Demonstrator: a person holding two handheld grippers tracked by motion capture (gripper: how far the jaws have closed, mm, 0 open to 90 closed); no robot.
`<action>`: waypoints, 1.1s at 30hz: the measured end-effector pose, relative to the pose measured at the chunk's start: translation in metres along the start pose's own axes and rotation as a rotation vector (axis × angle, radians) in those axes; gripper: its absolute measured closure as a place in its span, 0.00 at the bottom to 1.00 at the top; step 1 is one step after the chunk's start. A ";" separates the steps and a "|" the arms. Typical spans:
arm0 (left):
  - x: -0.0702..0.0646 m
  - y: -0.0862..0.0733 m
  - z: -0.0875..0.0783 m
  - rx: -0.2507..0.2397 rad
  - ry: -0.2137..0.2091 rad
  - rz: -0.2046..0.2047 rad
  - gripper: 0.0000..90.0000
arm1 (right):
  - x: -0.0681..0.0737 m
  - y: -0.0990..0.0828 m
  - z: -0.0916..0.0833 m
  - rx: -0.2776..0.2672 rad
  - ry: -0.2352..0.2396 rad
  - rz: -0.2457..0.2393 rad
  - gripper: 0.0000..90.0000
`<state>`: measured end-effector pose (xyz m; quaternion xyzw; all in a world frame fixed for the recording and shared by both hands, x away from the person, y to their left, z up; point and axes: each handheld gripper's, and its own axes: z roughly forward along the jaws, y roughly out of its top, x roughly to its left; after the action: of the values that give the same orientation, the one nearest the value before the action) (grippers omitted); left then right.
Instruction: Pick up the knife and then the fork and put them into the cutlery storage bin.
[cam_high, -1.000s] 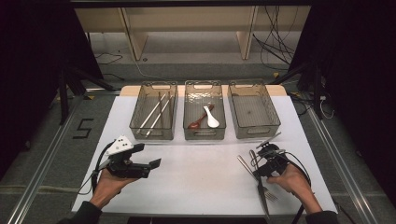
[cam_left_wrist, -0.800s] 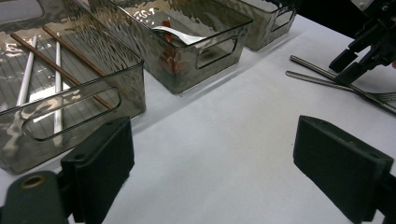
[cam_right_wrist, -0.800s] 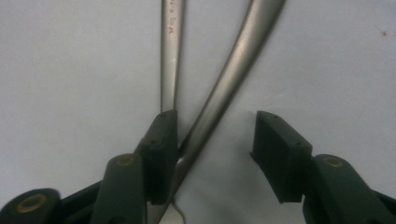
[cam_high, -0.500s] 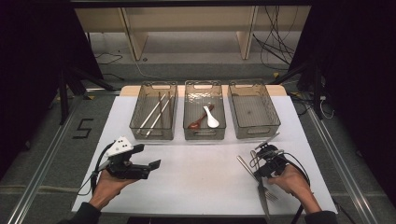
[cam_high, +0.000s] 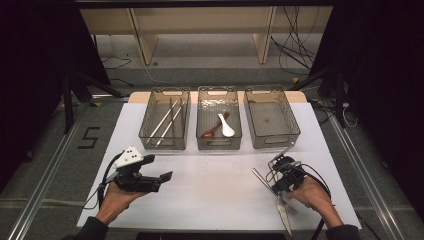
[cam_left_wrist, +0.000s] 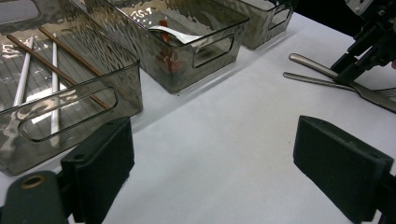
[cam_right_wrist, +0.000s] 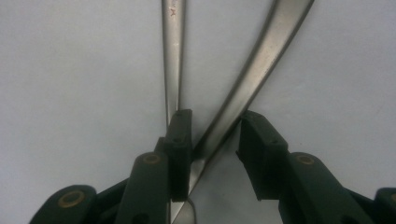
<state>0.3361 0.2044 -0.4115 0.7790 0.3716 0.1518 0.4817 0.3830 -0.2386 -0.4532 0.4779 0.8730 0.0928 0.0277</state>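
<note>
High view: white table (cam_high: 210, 195) with three bins in a row at the back. Left bin (cam_high: 150, 131) with chopsticks (cam_high: 165, 122) inside. Middle bin (cam_high: 218, 142) with a brown spoon (cam_high: 214, 126) and a white spoon (cam_high: 225, 126). Right bin (cam_high: 289, 127) at the far end. Left gripper (cam_high: 169, 176) low over the table near the left front, jaws wide apart, nothing between them. Right gripper (cam_high: 276, 184) near the right front, tipped down over two metal pieces: a fork (cam_high: 283, 215) running toward the near edge, tines near the hand, and a second handle (cam_high: 259, 175) poking out to the left.

Left gripper view: own two black jaws far apart over bare table. Bins just ahead on the left, chopsticks (cam_left_wrist: 52, 74) in the nearest one, spoon (cam_left_wrist: 173, 33) in the next. Farther off on the right, right gripper (cam_left_wrist: 356, 70) standing on the fork (cam_left_wrist: 373, 95), second handle (cam_left_wrist: 310, 63) just beside it.

Right gripper view: jaws pointing straight down at the table. Two crossed metal handles below, a thin handle (cam_right_wrist: 173, 56) and a wide handle (cam_right_wrist: 261, 65). Wide handle between the jaws, close beside the left jaw. Thin handle passing right at the left jaw. Clear gap to the right jaw. Jaws just closing in, partly closed, no squeeze yet.
</note>
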 end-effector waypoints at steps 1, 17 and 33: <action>0.000 0.000 0.000 0.000 0.000 0.000 0.13 | 0.000 0.000 0.000 -0.002 -0.002 -0.001 0.73; 0.001 0.000 -0.001 -0.001 0.000 0.000 0.13 | 0.003 0.000 -0.001 -0.025 0.053 -0.002 0.91; 0.001 0.001 -0.001 -0.003 0.000 0.003 0.13 | 0.003 0.000 -0.014 -0.105 0.070 -0.018 0.93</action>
<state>0.3361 0.2054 -0.4105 0.7787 0.3702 0.1529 0.4828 0.3793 -0.2378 -0.4397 0.4646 0.8716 0.1549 0.0231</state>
